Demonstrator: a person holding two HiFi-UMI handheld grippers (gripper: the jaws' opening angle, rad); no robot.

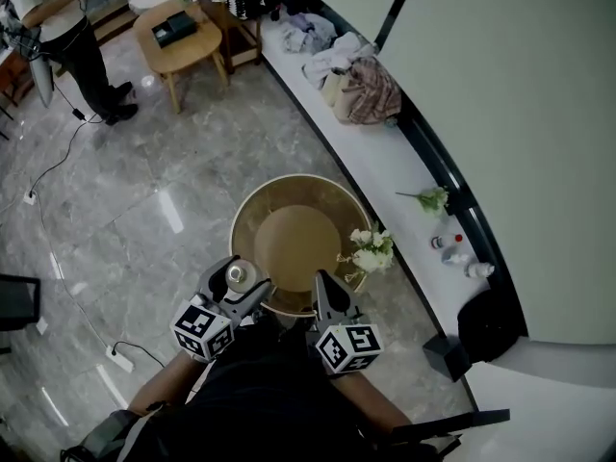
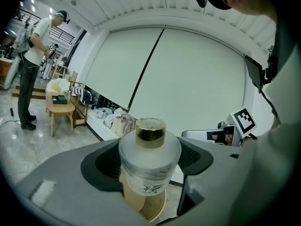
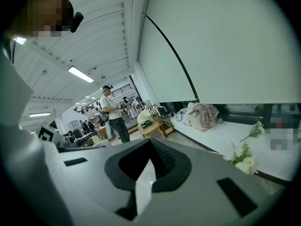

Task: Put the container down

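Round wooden bench (image 1: 289, 243), raised rim, seen from above; a bunch of white flowers (image 1: 371, 250) rests at its right edge. The bench stands on a grey marble floor (image 1: 144, 210), on which lie a cable and a power strip (image 1: 120, 357). A smaller wooden bench (image 1: 178, 54), far left, carries a dark box (image 1: 174, 29). White ledge (image 1: 385, 176) along the curved wall: heaped clothes (image 1: 351, 80), a flower sprig (image 1: 430, 198), small bottles (image 1: 452, 248).

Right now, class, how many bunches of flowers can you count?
2. One white bunch stands at the round table's right edge; one sprig lies on the white ledge. Others may be hidden behind the cloth pile.
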